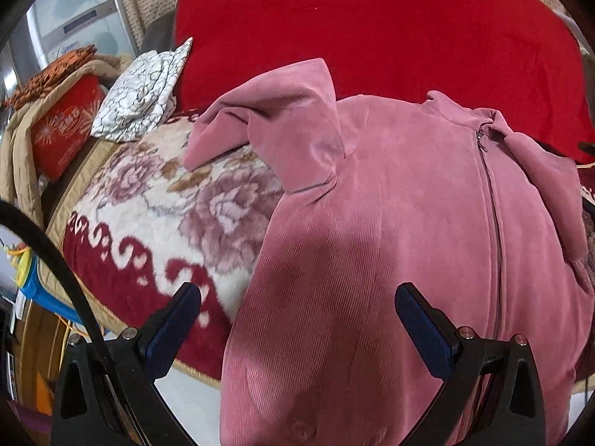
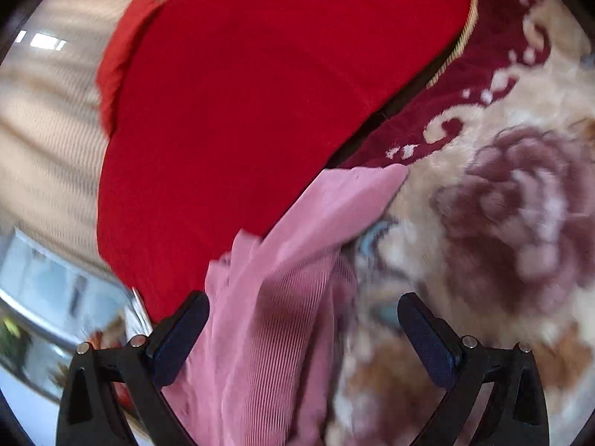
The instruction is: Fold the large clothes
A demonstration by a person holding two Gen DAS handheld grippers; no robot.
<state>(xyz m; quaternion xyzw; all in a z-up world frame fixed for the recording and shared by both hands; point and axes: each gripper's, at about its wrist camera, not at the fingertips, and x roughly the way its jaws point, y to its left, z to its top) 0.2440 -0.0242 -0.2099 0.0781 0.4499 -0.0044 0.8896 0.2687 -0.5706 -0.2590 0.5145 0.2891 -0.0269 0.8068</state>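
2 wrist views look forward past their fingers (image 1: 420,319), close above a pink jacket (image 1: 372,241); both share the floral blanket (image 2: 502,204) and red cushion (image 2: 241,111) beyond.

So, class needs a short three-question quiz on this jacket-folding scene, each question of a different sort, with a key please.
1. True or false: the left hand-held gripper is clamped shut on the pink corduroy zip-up jacket.
2. Multiple choice: what lies directly under the jacket? A) bare wooden floor B) floral plush blanket with dark red border C) glass table
3. Fill the gap: behind the jacket lies a large plain ___ cushion.

Key: 1 false, its jaws stand wide apart above the jacket; the right hand-held gripper is open too. 2 B. 3 red.
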